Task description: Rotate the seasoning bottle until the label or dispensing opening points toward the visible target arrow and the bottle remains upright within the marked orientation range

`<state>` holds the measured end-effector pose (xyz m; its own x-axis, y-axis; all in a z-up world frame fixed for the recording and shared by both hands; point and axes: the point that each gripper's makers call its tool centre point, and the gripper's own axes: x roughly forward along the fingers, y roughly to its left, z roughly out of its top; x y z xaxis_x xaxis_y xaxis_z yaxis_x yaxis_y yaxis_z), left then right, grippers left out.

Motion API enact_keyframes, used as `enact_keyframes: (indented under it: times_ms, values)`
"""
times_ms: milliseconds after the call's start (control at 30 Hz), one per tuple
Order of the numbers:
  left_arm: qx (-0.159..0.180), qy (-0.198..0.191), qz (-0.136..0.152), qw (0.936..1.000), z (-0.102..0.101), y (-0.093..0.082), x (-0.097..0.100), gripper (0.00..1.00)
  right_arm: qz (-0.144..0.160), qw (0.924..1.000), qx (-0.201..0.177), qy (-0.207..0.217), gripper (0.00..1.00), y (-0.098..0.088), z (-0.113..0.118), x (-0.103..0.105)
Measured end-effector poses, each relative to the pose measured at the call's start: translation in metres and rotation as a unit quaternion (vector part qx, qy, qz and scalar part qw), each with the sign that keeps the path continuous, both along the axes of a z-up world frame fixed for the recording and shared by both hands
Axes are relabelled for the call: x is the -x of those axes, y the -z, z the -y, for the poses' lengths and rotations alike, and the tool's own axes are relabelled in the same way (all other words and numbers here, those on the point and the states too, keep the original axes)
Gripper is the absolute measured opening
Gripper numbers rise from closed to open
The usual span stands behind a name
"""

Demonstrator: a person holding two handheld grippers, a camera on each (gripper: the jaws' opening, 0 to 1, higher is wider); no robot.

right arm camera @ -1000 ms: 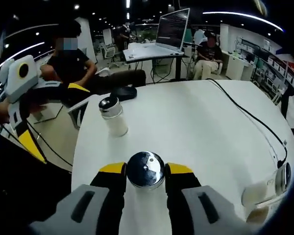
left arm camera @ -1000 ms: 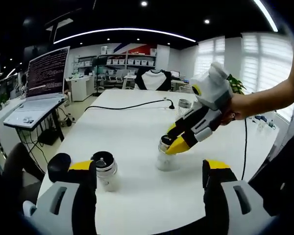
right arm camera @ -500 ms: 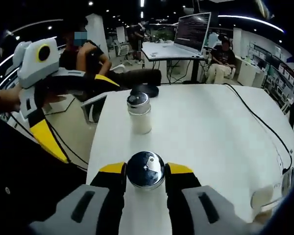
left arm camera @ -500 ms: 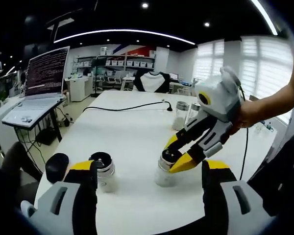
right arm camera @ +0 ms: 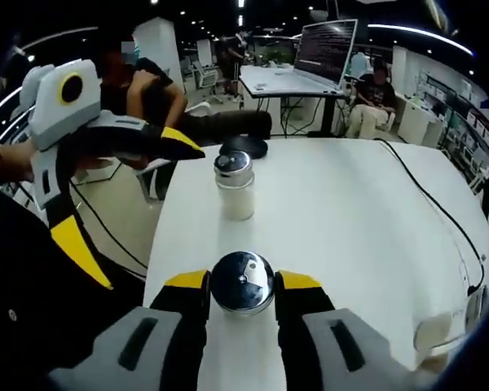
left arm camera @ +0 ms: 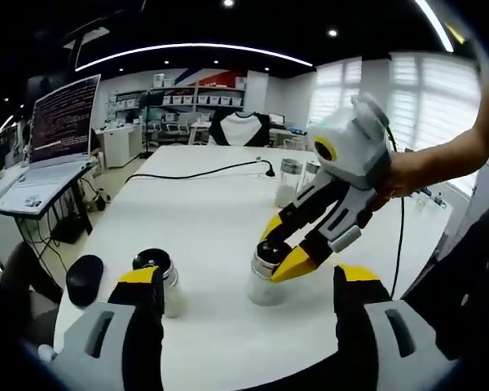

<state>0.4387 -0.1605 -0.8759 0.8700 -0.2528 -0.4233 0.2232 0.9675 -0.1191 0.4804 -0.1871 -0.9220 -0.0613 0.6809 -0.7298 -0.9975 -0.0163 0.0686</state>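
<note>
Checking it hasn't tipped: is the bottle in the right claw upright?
Upright: the bottle stands base-down on the white table, its cap clamped by the right claw.

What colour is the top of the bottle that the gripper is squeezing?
Shiny silver: the seasoning bottle's cap, best seen in the right gripper view.

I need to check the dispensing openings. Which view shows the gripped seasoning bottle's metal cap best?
The right gripper view: the seasoning bottle's metal cap faces the camera between the right tongs, its top markings visible. In the left gripper view those tongs cover most of the cap, though the glass body shows upright.
</note>
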Motion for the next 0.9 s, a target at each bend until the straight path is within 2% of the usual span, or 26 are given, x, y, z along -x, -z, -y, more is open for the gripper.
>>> enact_keyframes:
  times_ms: [200, 433, 533, 733, 900]
  values:
    - [-0.003, 0.014, -0.013, 0.9998, 0.001, 0.013, 0.001, 0.91, 0.002, 1.0, 0.006, 0.001, 0.29, 0.0, 0.0, 0.001]
    - [-0.019, 0.041, -0.037, 0.9983, 0.003, 0.031, 0.003, 0.89, 0.014, 0.9995, 0.019, -0.02, 0.29, 0.001, 0.0, 0.005]
    - [-0.013, 0.047, -0.04, 0.998, 0.004, 0.035, 0.001, 0.89, 0.014, 0.9993, 0.023, -0.026, 0.29, 0.002, 0.0, 0.005]
    - [-0.008, 0.065, -0.042, 0.997, 0.011, 0.043, -0.005, 0.87, 0.021, 0.9971, 0.038, -0.062, 0.29, 0.002, -0.001, 0.009]
    - [-0.021, 0.082, -0.05, 0.9952, 0.015, 0.052, -0.012, 0.87, 0.036, 0.9918, 0.054, -0.11, 0.29, 0.002, -0.003, 0.011]
